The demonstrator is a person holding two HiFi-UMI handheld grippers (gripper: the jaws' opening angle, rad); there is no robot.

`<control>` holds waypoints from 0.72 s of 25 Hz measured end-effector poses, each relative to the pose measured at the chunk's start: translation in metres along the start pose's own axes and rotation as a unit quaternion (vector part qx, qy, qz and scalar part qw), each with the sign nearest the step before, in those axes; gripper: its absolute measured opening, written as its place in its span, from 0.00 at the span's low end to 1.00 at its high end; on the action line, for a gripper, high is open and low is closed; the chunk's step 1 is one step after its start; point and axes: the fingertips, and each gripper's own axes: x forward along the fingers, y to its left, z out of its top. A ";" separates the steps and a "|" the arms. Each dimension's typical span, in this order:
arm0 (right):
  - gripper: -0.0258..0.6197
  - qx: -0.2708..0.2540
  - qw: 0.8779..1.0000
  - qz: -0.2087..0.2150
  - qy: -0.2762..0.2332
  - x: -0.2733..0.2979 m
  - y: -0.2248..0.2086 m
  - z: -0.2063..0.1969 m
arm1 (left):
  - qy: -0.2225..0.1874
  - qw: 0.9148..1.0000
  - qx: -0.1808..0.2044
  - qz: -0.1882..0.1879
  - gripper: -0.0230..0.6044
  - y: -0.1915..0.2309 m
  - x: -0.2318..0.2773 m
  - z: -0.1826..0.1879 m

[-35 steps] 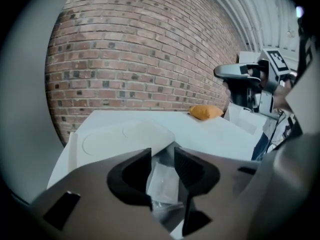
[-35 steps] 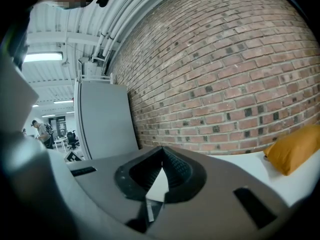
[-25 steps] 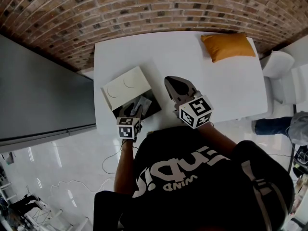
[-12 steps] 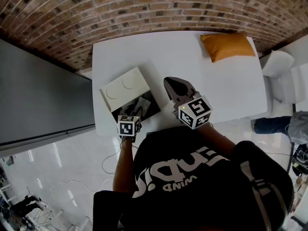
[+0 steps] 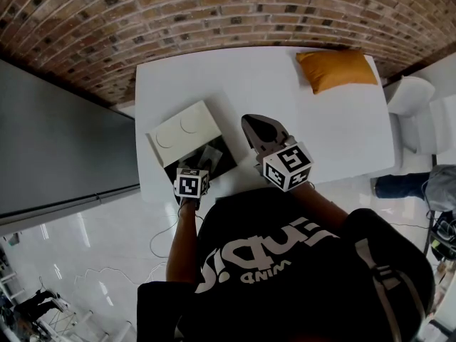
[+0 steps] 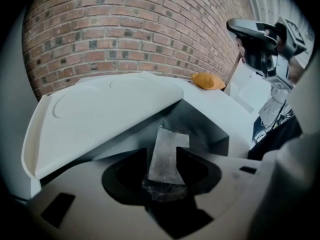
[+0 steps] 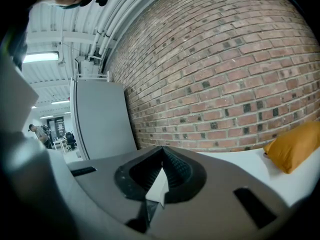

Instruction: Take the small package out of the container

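Left tool tips steeply down into the container at the tabletop's near left corner. Its jaws have just spread wider, with the small package loose between them. Right tool hovers nearly level, clenched.

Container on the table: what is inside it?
A small silvery package lies in the container. The white lid covers the rest of the inside, which cannot be seen.
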 end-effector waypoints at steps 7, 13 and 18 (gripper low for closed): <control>0.04 0.000 1.000 -0.003 0.003 0.000 -0.002 0.000 | 0.011 1.000 0.004 0.000 0.31 0.001 0.004 -0.003; 0.04 0.001 1.000 -0.002 0.005 0.002 -0.003 -0.003 | 0.015 1.000 0.016 0.011 0.31 0.002 0.006 -0.004; 0.04 0.001 1.000 0.002 0.008 0.005 0.001 -0.004 | 0.019 0.999 0.023 0.021 0.31 0.003 0.006 -0.005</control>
